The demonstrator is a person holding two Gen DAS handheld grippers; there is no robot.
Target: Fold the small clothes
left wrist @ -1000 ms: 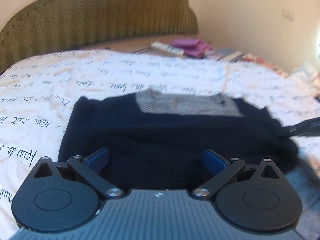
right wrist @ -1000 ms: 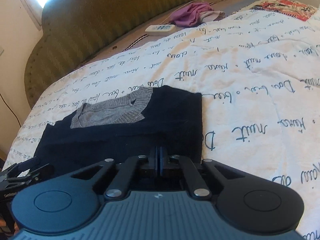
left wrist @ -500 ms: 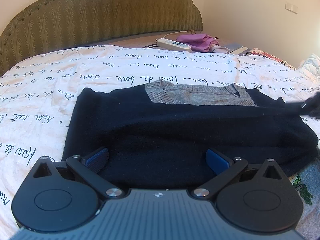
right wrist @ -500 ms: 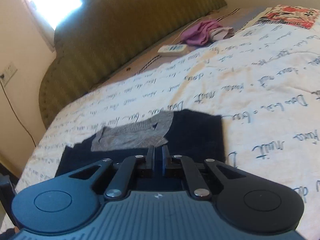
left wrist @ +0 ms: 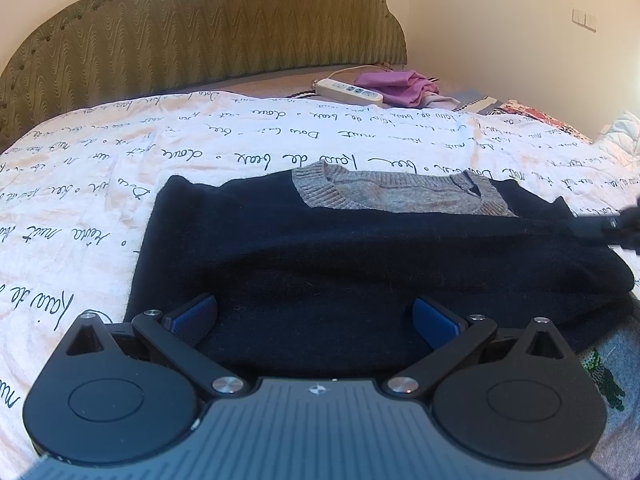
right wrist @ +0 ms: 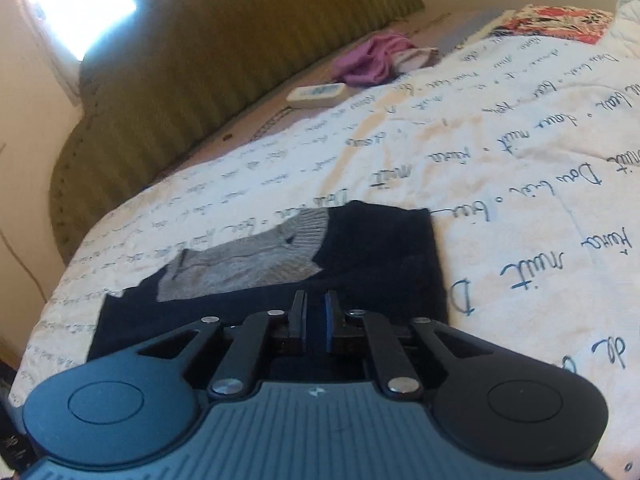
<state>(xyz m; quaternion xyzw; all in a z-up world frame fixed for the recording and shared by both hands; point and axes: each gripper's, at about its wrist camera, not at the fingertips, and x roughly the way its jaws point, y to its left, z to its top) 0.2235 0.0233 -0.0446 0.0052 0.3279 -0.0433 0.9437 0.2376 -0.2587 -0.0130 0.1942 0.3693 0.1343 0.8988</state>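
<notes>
A navy sweater (left wrist: 360,248) with a grey collar panel (left wrist: 400,196) lies folded flat on the script-printed bedspread (left wrist: 80,200). My left gripper (left wrist: 314,316) hovers over its near edge, its blue pads (left wrist: 192,316) spread wide and gripping nothing. In the right wrist view the sweater (right wrist: 380,248) lies ahead, the grey panel (right wrist: 248,260) to its left. My right gripper (right wrist: 315,320) sits above the sweater's near edge. Its jaws stand a narrow slit apart, with no cloth pinched between them.
A white power strip (left wrist: 348,91) and a purple cloth (left wrist: 396,86) lie near the green headboard (left wrist: 200,32). A grey garment with green sequins (left wrist: 604,376) sits at the near right. A red patterned cloth (right wrist: 556,24) is at the far right.
The right gripper's jaws went from fully shut to a slit apart, and it drew back from the sweater. The sweater's right side has settled flat. The left gripper stayed put.
</notes>
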